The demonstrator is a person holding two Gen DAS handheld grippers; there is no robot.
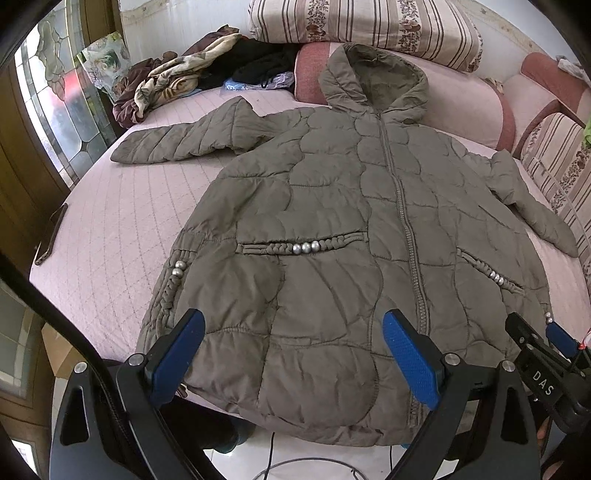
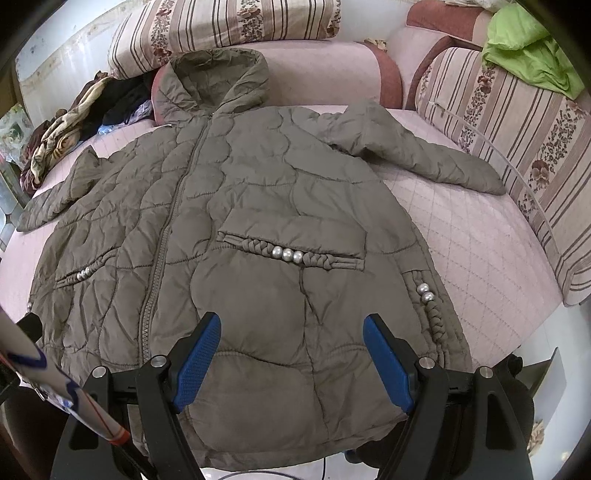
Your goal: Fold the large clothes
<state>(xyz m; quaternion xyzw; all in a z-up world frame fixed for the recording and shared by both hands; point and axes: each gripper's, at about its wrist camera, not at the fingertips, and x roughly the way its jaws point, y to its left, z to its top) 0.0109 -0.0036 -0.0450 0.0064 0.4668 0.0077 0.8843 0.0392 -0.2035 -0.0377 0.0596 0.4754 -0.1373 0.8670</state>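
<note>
An olive quilted hooded jacket (image 1: 332, 229) (image 2: 258, 206) lies face up, zipped, flat on a pink quilted bed (image 1: 110, 229) (image 2: 472, 236). Its sleeves spread left and right, and the hood rests against a pink bolster (image 1: 461, 96). Pearl beads trim its braided pockets. My left gripper (image 1: 291, 328) hovers open over the hem's left half, nothing between its blue pads. My right gripper (image 2: 291, 332) hovers open over the hem's right half, also holding nothing. The right gripper's tip shows at the far right of the left wrist view (image 1: 535, 332).
A heap of crumpled clothes (image 1: 173, 85) (image 2: 62, 129) lies at the bed's far left. Striped floral cushions (image 1: 369, 26) (image 2: 517, 122) line the back and right side, with a green cloth (image 2: 532, 51) on top. A phone (image 1: 51, 236) lies at the bed's left edge. Cables run on the tiled floor (image 1: 306, 461).
</note>
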